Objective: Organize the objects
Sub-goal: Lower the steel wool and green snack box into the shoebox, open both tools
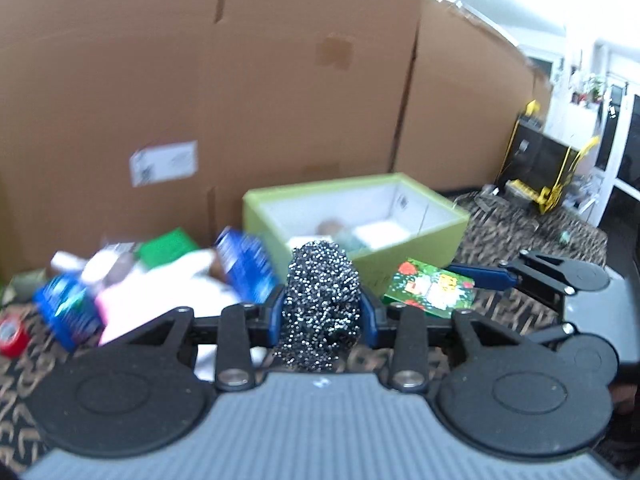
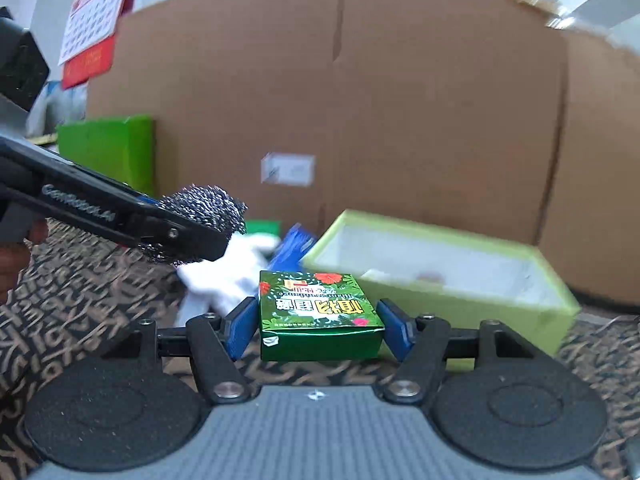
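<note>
Your left gripper point(image 1: 323, 312) is clamped on the steel scouring ball point(image 1: 322, 304), held above the patterned tablecloth point(image 1: 24, 380). Ahead of it and a little right sits the open lime-green box point(image 1: 420, 248). Your right gripper point(image 2: 318, 326) stands wide, its blue pads point(image 2: 240, 330) flanking the green packet point(image 2: 318, 318), seemingly without touching it.

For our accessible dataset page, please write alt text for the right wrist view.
The right tongs straddle a small green printed carton on the patterned cloth, blue pads beside it. At left, the left tongs grip a grey steel-wool scrubber; behind, an open lime-green box stands before brown cardboard.
</note>
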### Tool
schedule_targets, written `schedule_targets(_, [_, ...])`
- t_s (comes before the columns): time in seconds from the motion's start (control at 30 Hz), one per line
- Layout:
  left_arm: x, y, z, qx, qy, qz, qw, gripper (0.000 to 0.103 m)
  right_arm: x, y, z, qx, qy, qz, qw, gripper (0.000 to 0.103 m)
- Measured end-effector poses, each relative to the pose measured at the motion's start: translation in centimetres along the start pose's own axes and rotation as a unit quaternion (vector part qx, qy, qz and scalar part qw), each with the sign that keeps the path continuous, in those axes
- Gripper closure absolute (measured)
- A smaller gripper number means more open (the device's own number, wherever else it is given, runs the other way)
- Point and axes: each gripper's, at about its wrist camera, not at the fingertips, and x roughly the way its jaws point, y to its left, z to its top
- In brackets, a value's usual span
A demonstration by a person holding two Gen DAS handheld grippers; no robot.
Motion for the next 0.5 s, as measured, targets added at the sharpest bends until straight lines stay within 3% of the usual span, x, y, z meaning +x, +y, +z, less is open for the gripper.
schedule_targets(0.17, [3.6,-1.7,3.9,-0.009,0.003,-0.028,0.9996,0.066,1.6,-4.3,1.5,0.005,-0.012,-0.065,0.998,0.034])
schedule_targets(0.33, [9.2,-2.9,6.8,-0.019,0.022,-0.031,0.9991,0.066,5.8,-9.2,2.0,0.017,0.012,-0.122,0.992,0.034])
schedule_targets(0.5, [15.7,-3.2,7.6,-0.031,0.058,-0.025,0.9975,0.066,10.0,-13.0,2.0,0.041,0.038,-0.139,0.989,0.034])
